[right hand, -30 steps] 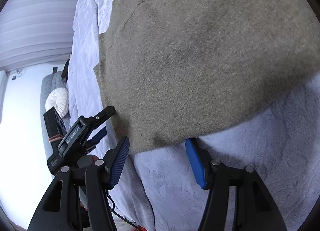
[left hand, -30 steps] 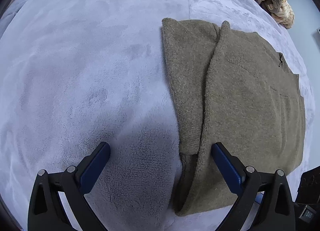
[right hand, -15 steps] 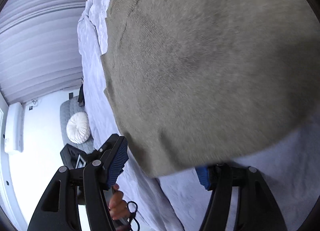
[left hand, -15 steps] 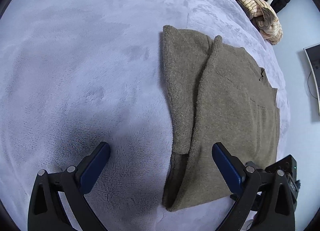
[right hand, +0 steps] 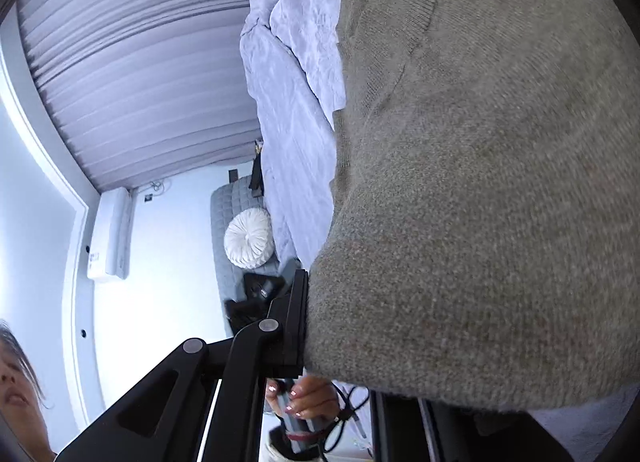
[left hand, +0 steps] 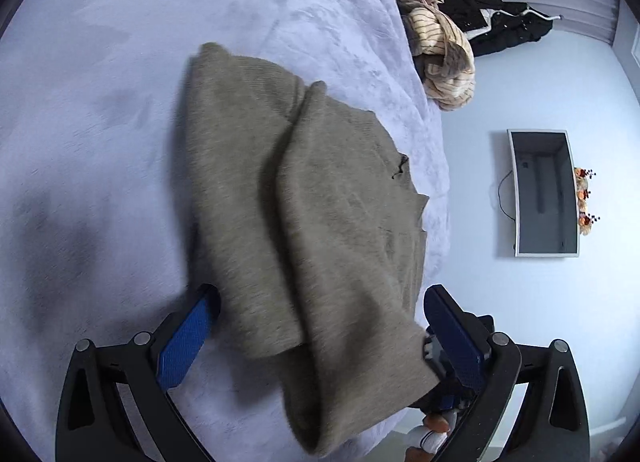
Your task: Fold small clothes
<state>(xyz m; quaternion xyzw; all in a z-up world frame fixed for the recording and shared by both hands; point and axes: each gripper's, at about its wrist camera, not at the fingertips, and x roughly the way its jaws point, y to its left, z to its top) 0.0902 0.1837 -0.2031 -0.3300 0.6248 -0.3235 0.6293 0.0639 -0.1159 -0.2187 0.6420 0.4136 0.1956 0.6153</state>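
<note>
An olive-green knitted sweater (left hand: 320, 213) lies partly folded on a lavender plush bedcover (left hand: 100, 121), a sleeve laid over its body. My left gripper (left hand: 320, 326) is open, its blue pads on either side of the sweater's near hem, which lies between the jaws. In the right wrist view the sweater (right hand: 480, 181) fills most of the frame. My right gripper (right hand: 340, 342) is shut on the sweater's edge and lifts it; only its left finger (right hand: 296, 318) shows, the other is hidden by the cloth.
A pile of striped beige clothes (left hand: 440, 53) and a black garment (left hand: 500, 21) lie at the bed's far edge. A wall-mounted screen (left hand: 544, 193) is to the right. A grey bench with a white round cushion (right hand: 248, 238) and curtains (right hand: 140, 81) show beyond the bed.
My left gripper has moved forward so the sweater's hem now lies between its jaws. My right gripper has closed on the sweater's edge and raised it.
</note>
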